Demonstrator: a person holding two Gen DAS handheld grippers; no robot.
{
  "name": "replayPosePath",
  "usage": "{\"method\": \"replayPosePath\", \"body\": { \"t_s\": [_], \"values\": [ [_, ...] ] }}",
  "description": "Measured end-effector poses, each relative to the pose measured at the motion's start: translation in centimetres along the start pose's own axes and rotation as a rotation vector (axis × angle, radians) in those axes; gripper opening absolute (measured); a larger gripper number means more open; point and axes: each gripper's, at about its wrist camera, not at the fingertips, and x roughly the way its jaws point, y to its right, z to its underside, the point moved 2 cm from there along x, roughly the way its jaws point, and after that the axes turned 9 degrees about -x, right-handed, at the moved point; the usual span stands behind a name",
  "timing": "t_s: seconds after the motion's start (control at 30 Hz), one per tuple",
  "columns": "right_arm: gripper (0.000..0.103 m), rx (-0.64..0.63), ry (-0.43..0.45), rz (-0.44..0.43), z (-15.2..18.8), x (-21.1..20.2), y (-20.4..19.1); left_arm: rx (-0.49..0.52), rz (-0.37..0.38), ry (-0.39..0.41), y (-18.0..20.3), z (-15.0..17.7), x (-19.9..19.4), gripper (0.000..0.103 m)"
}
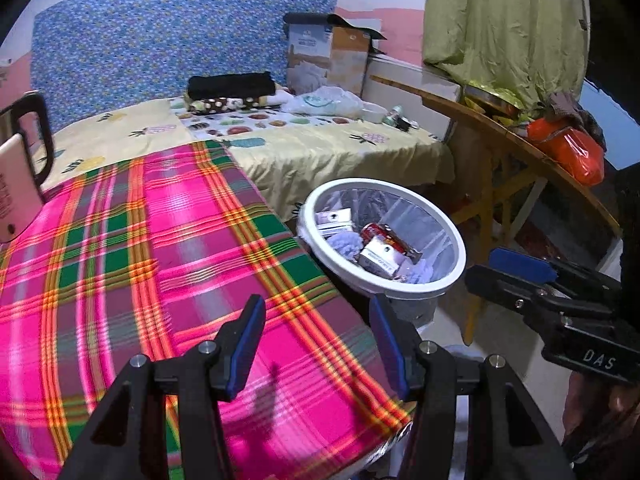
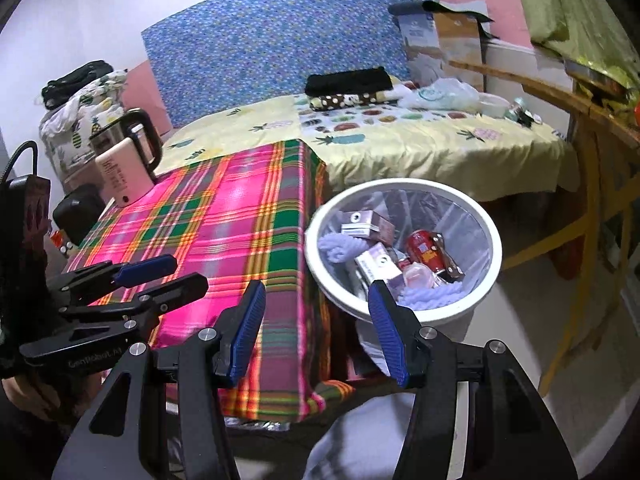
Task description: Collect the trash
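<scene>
From my left gripper (image 1: 318,340) I saw its jaws spread wide with nothing between them, hovering over the pink plaid cloth (image 1: 160,260) on the table; my right gripper (image 2: 318,328) was likewise released and empty, above the table's edge and the near rim of the white trash bin (image 2: 404,248). The bin stood on the floor just beside the table, holding small cartons (image 2: 366,224), a red can (image 2: 424,248) and pale blue rags (image 2: 340,248). Only the right view showed me the electric kettle (image 2: 128,140) whole, with a pink device (image 2: 124,176) leaning against it; only the left view showed the orange bag (image 1: 568,152) on the wooden side table (image 1: 500,132).
</scene>
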Motion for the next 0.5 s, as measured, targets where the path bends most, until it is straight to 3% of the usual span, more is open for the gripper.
{"method": "replayPosePath", "body": {
  "t_s": [0.5],
  "values": [
    [0.055,-0.033,0.021,-0.029,1.1,-1.5,-2.7,-0.036,-0.078,0.074,-1.5,2.2,-3.6,0.056]
  ]
}}
